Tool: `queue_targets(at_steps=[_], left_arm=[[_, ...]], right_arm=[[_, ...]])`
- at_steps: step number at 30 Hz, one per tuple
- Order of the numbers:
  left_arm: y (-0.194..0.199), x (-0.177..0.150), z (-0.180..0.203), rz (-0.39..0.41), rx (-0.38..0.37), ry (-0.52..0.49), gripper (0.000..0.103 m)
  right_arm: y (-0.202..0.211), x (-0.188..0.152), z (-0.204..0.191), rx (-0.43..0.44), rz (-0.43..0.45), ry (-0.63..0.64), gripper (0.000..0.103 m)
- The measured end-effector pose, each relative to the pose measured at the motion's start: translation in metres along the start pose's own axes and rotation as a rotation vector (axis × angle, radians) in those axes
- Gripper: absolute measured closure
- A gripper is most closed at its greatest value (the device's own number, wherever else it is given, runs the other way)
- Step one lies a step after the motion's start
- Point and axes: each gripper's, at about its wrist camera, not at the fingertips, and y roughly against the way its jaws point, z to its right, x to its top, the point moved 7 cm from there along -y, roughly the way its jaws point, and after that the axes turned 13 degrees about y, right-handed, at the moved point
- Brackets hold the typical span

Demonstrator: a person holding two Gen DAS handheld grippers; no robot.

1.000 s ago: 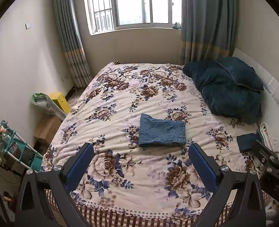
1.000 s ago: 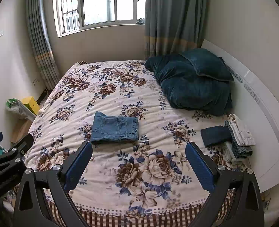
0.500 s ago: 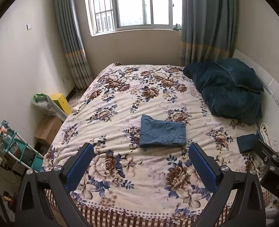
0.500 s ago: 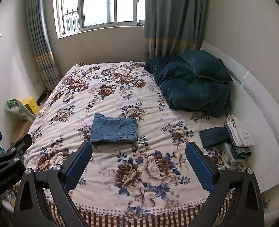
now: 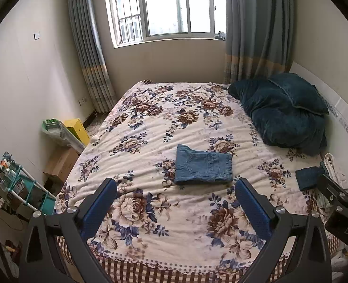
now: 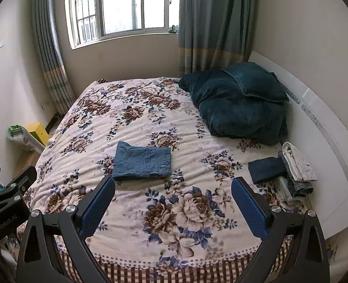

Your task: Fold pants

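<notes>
Blue denim pants lie folded into a flat rectangle in the middle of the flowered bed. My left gripper hangs open above the bed's near edge, well short of the pants, with nothing between its blue pads. My right gripper is open too, held back at the near edge to the right of the pants. Each wrist view catches the other gripper at its side edge.
A dark teal quilt and pillow fill the far right of the bed. Folded clothes are piled by the white headboard. Left of the bed stand a yellow box, a cardboard box and a teal rack.
Both grippers have drawn slightly back and up from the bed, so the pants sit a little lower in view. The pants have not moved.
</notes>
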Motion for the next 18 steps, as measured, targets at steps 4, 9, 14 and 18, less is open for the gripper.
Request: queue_targets(at_steps=[4,9,14,18], left_arm=[[0.002,0.0,-0.001,-0.001,0.0,0.006,0.0],[0.003,-0.001,-0.002,-0.001,-0.001,0.008,0.0],[0.003,-0.001,-0.002,0.002,-0.002,0.007,0.0],[0.009,-0.001,-0.009,0.022,0.0,0.012,0.0]], right_arm=[[0.003,-0.001,0.001,-0.001,-0.001,-0.002,0.002],[0.004,-0.003,0.003,-0.004,0.001,-0.005,0.002],[0.007,-0.004,0.003,-0.001,0.002,-0.007,0.002],[0.009,-0.007,0.005,-0.004,0.004,-0.008,0.002]])
